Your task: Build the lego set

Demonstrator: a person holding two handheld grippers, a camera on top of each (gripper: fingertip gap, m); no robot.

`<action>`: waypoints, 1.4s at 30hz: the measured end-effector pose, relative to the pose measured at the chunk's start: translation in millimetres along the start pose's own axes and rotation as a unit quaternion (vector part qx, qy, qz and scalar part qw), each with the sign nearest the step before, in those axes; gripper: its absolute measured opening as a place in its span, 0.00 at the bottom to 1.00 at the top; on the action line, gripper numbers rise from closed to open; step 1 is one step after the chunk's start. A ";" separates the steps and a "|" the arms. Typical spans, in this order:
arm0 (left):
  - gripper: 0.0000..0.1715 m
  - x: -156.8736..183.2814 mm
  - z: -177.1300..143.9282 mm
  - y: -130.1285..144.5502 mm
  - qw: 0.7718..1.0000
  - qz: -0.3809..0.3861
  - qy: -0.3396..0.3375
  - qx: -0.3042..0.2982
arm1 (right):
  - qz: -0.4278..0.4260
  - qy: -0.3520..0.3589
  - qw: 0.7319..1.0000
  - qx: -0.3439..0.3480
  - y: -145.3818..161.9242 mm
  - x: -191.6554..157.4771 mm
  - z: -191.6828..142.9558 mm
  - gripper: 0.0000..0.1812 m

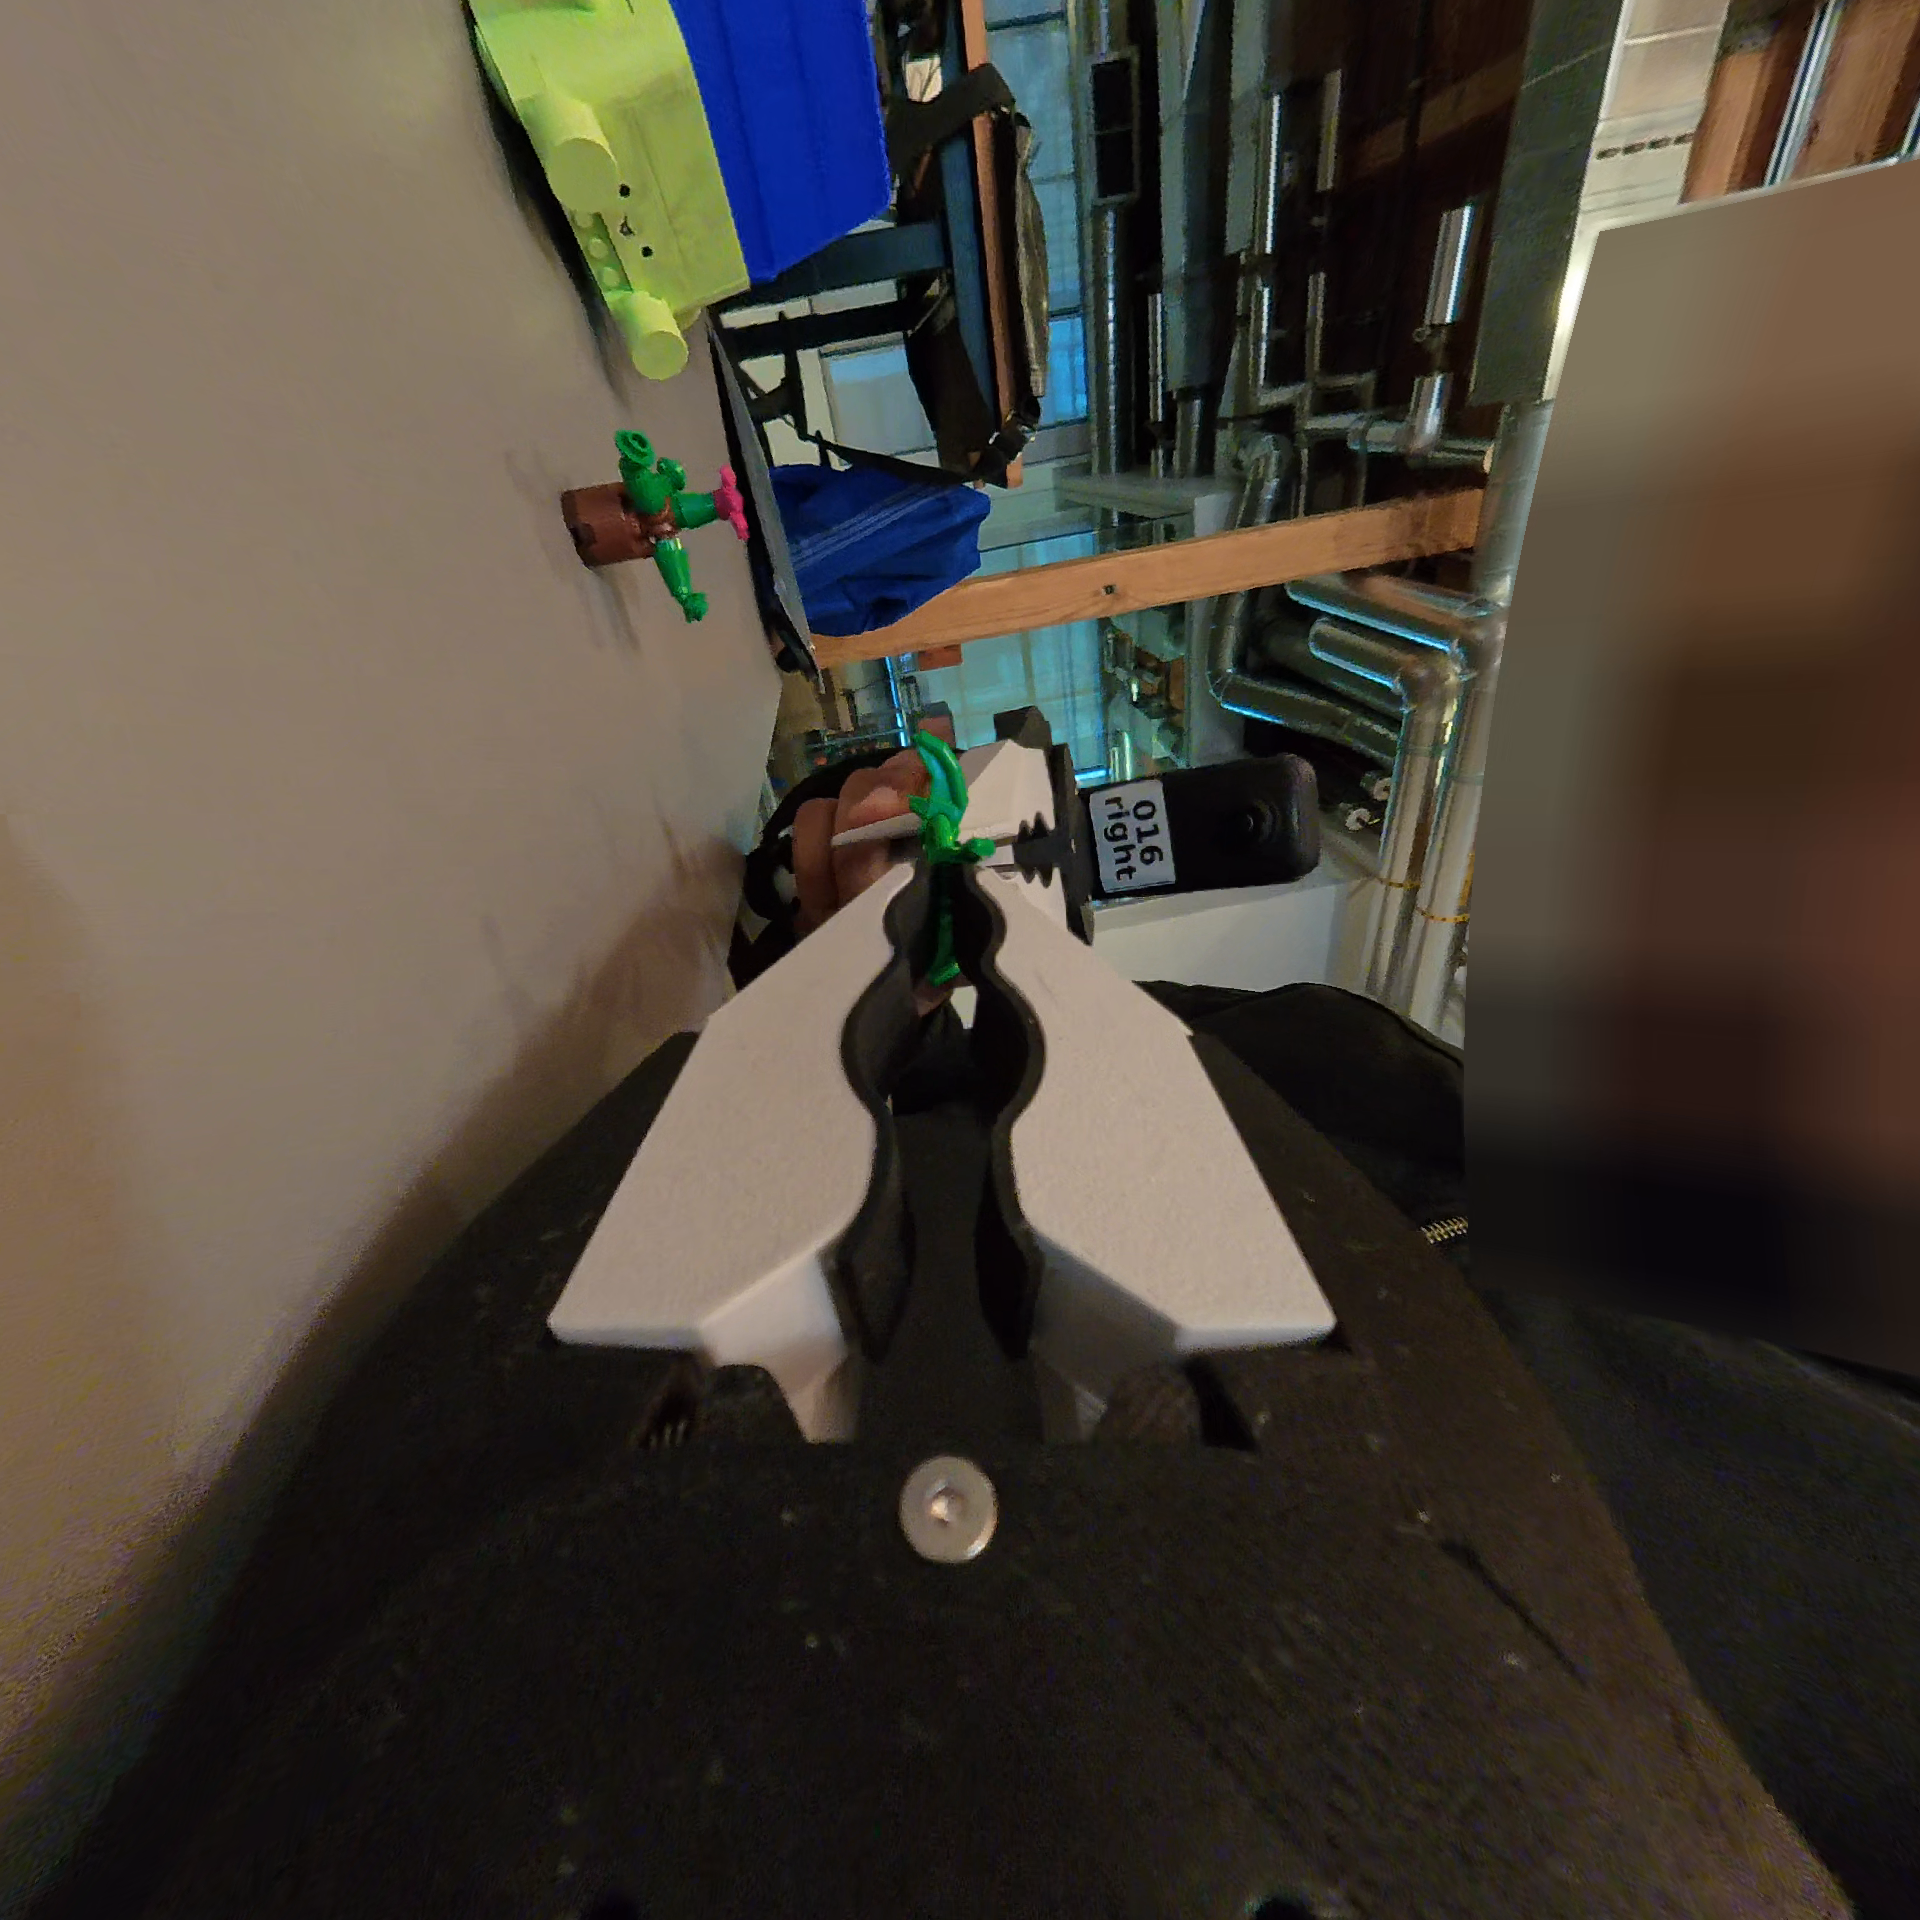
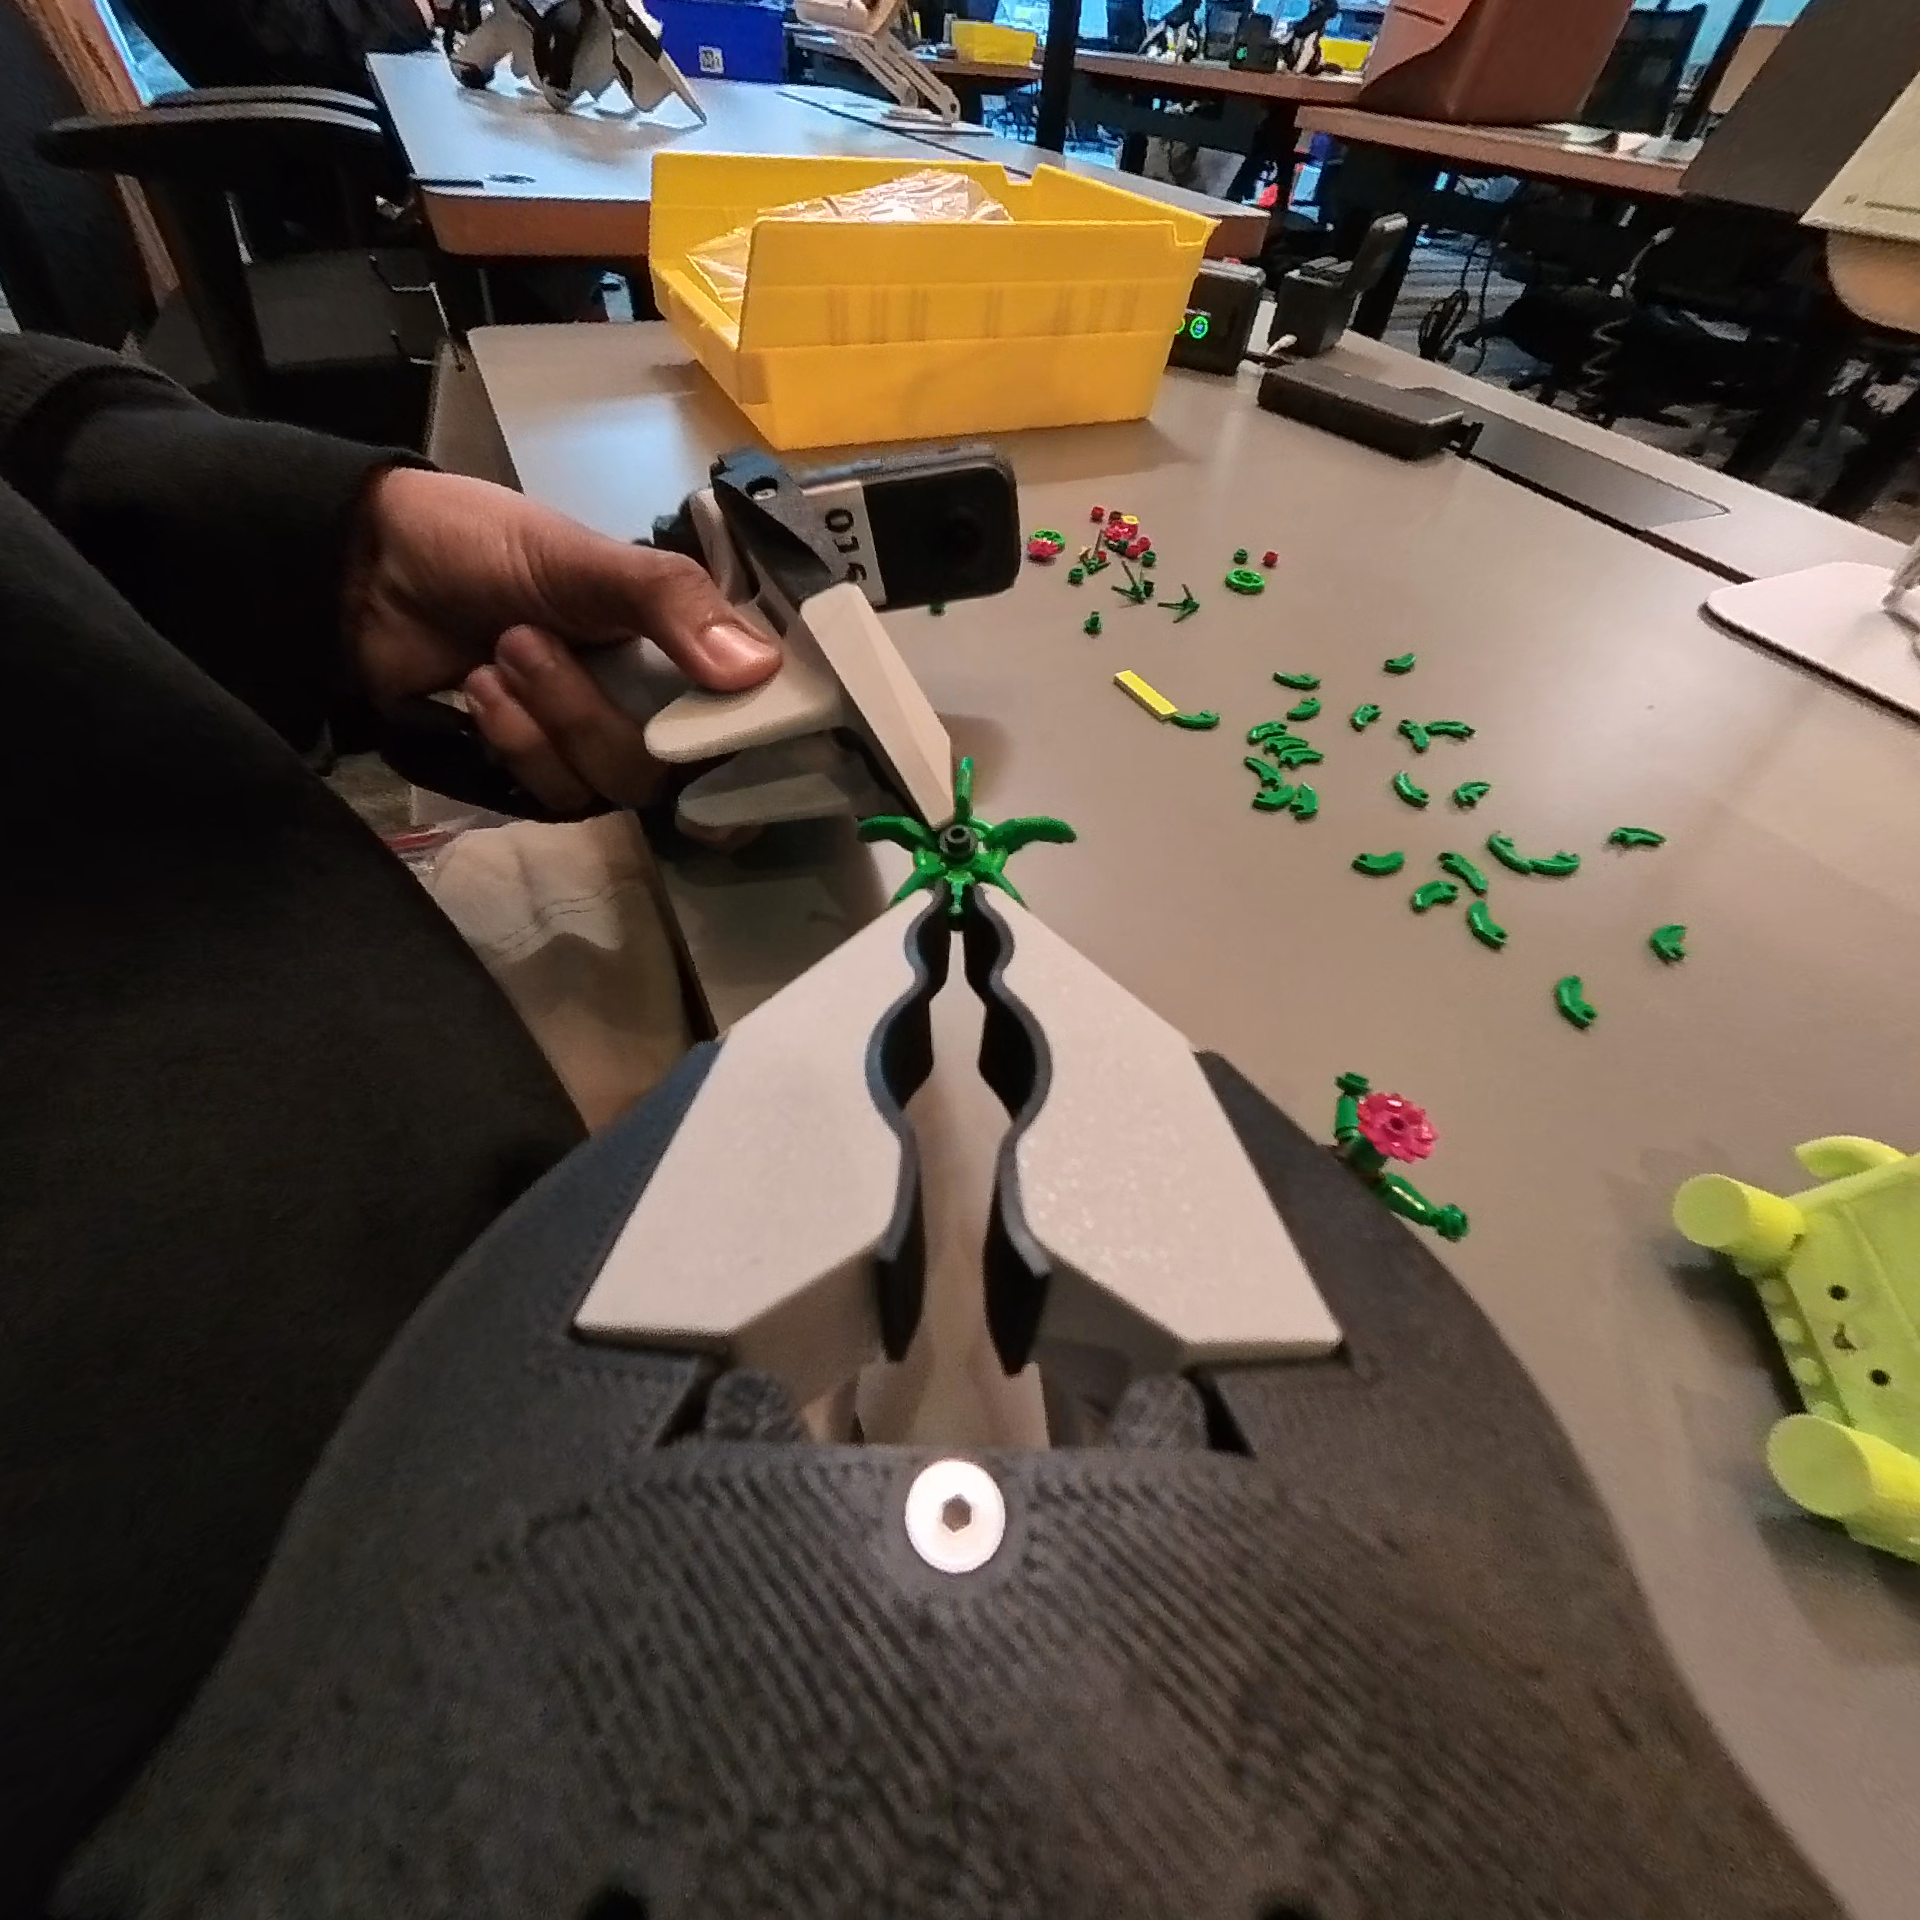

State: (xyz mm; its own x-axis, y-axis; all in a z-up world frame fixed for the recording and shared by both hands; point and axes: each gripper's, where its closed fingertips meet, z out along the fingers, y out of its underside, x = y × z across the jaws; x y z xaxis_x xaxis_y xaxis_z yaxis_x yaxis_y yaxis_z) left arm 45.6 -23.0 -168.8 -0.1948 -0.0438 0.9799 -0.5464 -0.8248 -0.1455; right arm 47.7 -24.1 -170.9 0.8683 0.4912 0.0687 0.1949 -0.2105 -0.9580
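The small green plastic leaf sprig [image 2: 961, 847] sits at both jaw tips: right gripper [image 2: 958, 914] grasps its stem, leaves fanning crosswise; left gripper [image 1: 943, 883] clenches a leaf.

Left gripper [image 1: 940, 883] pinching green leafy lego piece [image 1: 940, 831], right gripper [image 1: 997, 821] meeting it, flower pot model [image 1: 649, 514] beyond.

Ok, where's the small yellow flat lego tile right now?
In the right wrist view, the small yellow flat tile lies on the grey table, right of centre, just left of the scattered green curved leaf pieces.
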 end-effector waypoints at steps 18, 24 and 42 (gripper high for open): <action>0.02 8.0 1.4 6.9 0.998 -0.033 0.044 -0.016 | 0.007 -0.025 0.999 0.037 -7.8 -6.6 -6.4 0.00; 0.02 8.8 1.7 8.5 0.998 -0.028 0.047 -0.015 | 0.009 -0.027 0.999 0.046 -8.6 -7.9 -7.4 0.00; 0.02 6.9 2.9 10.1 0.999 -0.010 0.036 -0.025 | 0.016 -0.027 0.998 0.052 -7.3 -8.1 -8.1 0.00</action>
State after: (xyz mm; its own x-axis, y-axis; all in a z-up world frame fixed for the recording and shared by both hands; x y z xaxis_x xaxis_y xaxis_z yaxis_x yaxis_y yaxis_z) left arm 41.1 -33.3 -163.1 -0.2400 0.0138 0.9707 -0.5897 -0.7964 -0.1344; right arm 42.9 -33.4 -162.2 0.8474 0.5303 0.0253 0.1162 -0.1386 -0.9835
